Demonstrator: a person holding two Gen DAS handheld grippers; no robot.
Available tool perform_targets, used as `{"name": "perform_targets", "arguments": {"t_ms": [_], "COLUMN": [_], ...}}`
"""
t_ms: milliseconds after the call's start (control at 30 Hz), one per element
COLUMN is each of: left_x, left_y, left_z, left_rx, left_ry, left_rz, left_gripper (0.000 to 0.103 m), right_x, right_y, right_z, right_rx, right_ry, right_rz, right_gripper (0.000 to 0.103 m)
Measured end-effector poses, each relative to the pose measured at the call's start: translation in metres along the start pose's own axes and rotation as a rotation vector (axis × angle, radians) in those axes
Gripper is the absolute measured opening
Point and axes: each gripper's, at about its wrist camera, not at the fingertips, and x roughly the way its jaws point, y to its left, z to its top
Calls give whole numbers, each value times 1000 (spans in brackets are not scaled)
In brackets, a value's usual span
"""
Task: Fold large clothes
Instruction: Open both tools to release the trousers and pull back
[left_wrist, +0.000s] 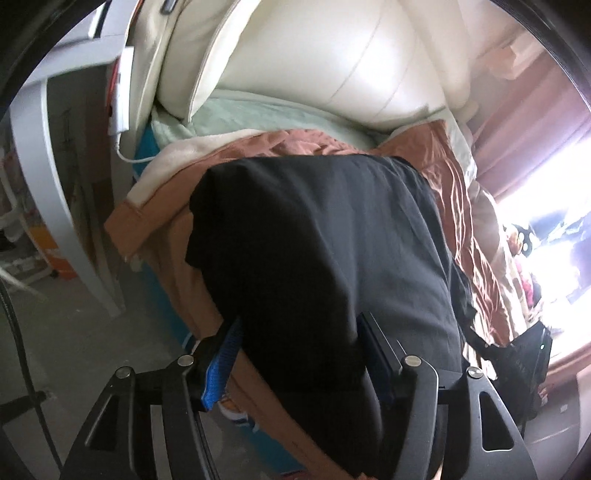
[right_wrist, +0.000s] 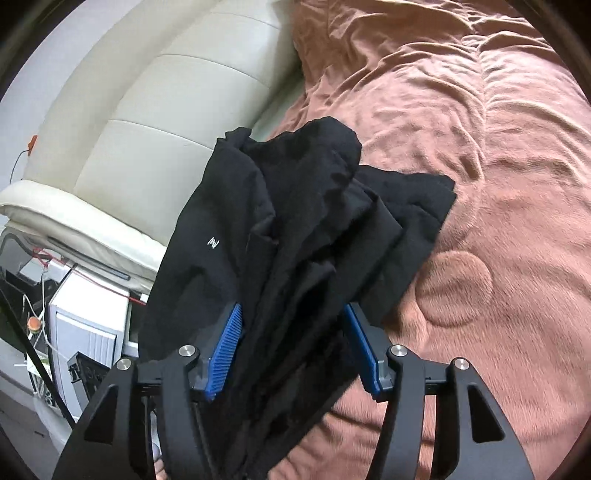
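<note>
A large black garment (left_wrist: 314, 240) lies on a rust-brown bedspread (left_wrist: 454, 192) on a bed. In the left wrist view it hangs between my left gripper's (left_wrist: 299, 332) wide-apart blue pads (left_wrist: 225, 354), draped over the near side. In the right wrist view the same garment (right_wrist: 295, 229), bunched in folds with a small white logo (right_wrist: 213, 242), passes between my right gripper's (right_wrist: 293, 332) blue pads (right_wrist: 225, 350), which stand wide apart. The bedspread (right_wrist: 480, 147) stretches to the right.
A cream padded headboard (left_wrist: 332, 55) and pale green sheet (left_wrist: 258, 110) lie beyond. White furniture (right_wrist: 85, 325) with cables stands left of the bed. A bright window (left_wrist: 554, 184) is at the right. Grey floor (left_wrist: 74, 350) lies beside the bed.
</note>
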Motion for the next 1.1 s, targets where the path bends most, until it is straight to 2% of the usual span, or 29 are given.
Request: {"name": "perform_targets", "arguments": {"t_ms": [100, 233, 300, 367, 400, 600, 700, 833, 900, 1100], "left_x": [-15, -31, -32, -26, -23, 11, 21, 26, 22, -7], "left_y": [-14, -39, -53, -68, -74, -105, -123, -135, -142, -169], "left_z": [-8, -11, -13, -16, -18, -38, -55, -70, -74, -96], "left_rx": [36, 75, 93, 114, 127, 187, 251, 284, 289, 323], "left_ry": [-11, -44, -50, -56, -58, -9, 3, 35, 44, 36], "left_rz": [19, 31, 36, 57, 76, 180, 260, 308, 299, 230], "left_gripper": [65, 65, 65, 65, 65, 65, 65, 65, 65, 65], "right_x": [-21, -62, -85, -111, -125, -206, -243, -282, -294, -325], "right_y": [5, 7, 6, 5, 3, -17, -35, -58, -62, -57], "right_z": [-4, -12, -20, -26, -29, -45, -52, -64, -72, -85], "right_rx": [-36, -85, -101, -123, -134, -188, -198, -193, -198, -199], "right_ry": [9, -3, -9, -20, -25, -48, -73, -103, -119, -149], "right_rz": [-13, -36, -39, -54, -64, -120, -157, -199, -212, -172], "right_gripper": [56, 69, 70, 81, 82, 83, 83, 83, 83, 83]}}
